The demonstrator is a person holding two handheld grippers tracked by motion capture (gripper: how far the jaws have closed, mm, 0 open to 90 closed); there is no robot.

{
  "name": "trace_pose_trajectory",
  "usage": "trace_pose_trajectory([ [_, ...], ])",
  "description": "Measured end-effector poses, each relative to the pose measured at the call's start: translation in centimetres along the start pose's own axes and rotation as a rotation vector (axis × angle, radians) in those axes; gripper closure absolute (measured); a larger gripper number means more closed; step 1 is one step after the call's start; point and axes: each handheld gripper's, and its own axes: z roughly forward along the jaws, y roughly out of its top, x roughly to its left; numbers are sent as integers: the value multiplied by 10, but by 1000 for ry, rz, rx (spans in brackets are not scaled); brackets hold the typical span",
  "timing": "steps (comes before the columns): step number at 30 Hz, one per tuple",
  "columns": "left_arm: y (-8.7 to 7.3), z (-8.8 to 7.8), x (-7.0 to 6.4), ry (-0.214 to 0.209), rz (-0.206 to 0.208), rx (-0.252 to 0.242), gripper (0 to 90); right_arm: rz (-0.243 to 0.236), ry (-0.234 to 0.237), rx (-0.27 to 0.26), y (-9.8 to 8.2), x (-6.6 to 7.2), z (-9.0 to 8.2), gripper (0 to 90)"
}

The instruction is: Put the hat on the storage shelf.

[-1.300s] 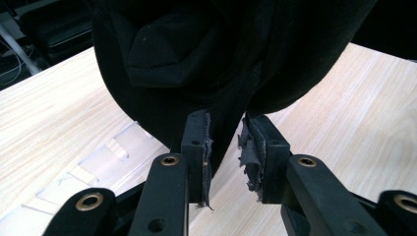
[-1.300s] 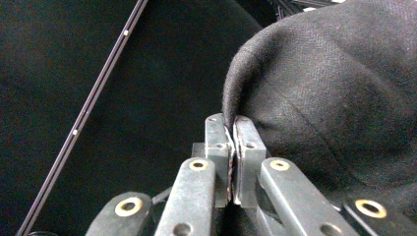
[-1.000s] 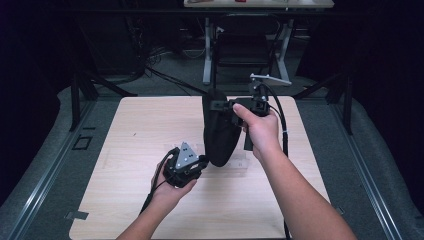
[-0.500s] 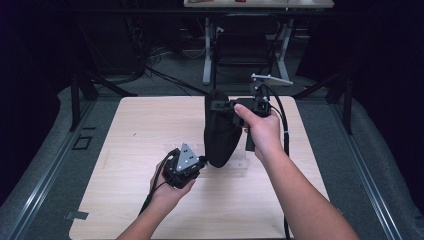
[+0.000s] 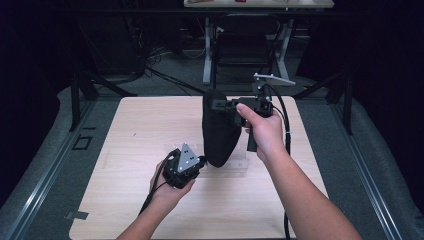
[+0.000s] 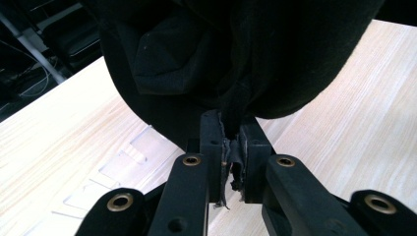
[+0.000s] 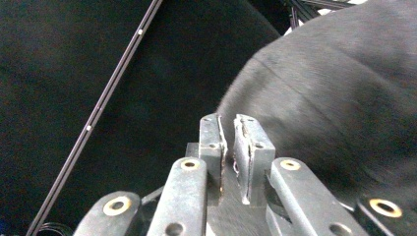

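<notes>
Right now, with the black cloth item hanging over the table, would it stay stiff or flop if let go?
Probably floppy: the black cloth item sags in a soft pouch and bunches where the left tool pinches it. It looks light and likely to collapse onto the table.

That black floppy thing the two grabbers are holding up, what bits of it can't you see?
- High view: the black cloth is one dark shape, so its kind cannot be told.
- Left gripper view: the left gripper pinches a fold; the top edge cuts the cloth off.
- Right gripper view: whether the right gripper touches the cloth is unclear; it blends into the dark background.
</notes>
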Motion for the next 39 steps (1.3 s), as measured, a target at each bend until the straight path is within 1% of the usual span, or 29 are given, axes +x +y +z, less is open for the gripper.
trace_pose_trajectory([
  [2, -1, -1, 1, 4, 1, 1, 843, -2, -4, -4, 0, 0, -2, 810],
  [5, -1, -1, -1, 24, 35, 8, 847, -1, -1, -14, 1, -1, -6, 802],
  [12, -6, -3, 3, 18, 21, 5, 848, -26, -29, -19, 1, -1, -18, 781],
  [15, -10, -5, 7, 14, -6, 1, 849, -40, -46, -33, 0, -1, -25, 773],
  [17, -13, -5, 9, 14, -13, 2, 849, -37, -47, -40, 0, -3, -29, 771],
  [21, -18, -6, 10, 16, -16, 10, 848, -42, -64, -48, -1, -6, -37, 757],
  [23, -22, -6, 12, 14, -27, 7, 848, -42, -75, -56, -1, -9, -42, 753],
  [25, -27, -5, 14, 7, -50, 9, 848, -51, -94, -66, -2, -12, -48, 740],
  [27, -33, -4, 16, 7, -67, 20, 847, -55, -106, -77, -3, -14, -51, 729],
  [29, -38, -2, 18, 5, -93, 25, 847, -56, -112, -87, -4, -16, -55, 723],
  [30, -43, 0, 19, 2, -114, 35, 846, -61, -117, -83, -4, -16, -57, 721],
  [31, -46, 1, 20, -7, -135, 29, 845, -74, -133, -84, -5, -16, -59, 719],
  [32, -49, 0, 22, -1, -133, 26, 844, -82, -142, -87, -5, -16, -60, 716],
  [33, -50, 0, 22, 1, -138, 23, 843, -101, -160, -85, -6, -15, -62, 709],
  [34, -51, 0, 22, -2, -144, 22, 842, -111, -169, -87, -7, -15, -63, 704],
  [35, -52, -1, 23, 4, -137, 24, 840, -120, -179, -86, -8, -14, -64, 701],
  [36, -53, 0, 21, -4, -161, 21, 838, -133, -188, -84, -8, -13, -65, 699],
  [37, -54, -1, 23, 4, -146, 23, 836, -142, -193, -84, -9, -13, -66, 695],
  [39, -55, -1, 23, 3, -155, 23, 832, -158, -211, -78, -11, -11, -67, 691],
])
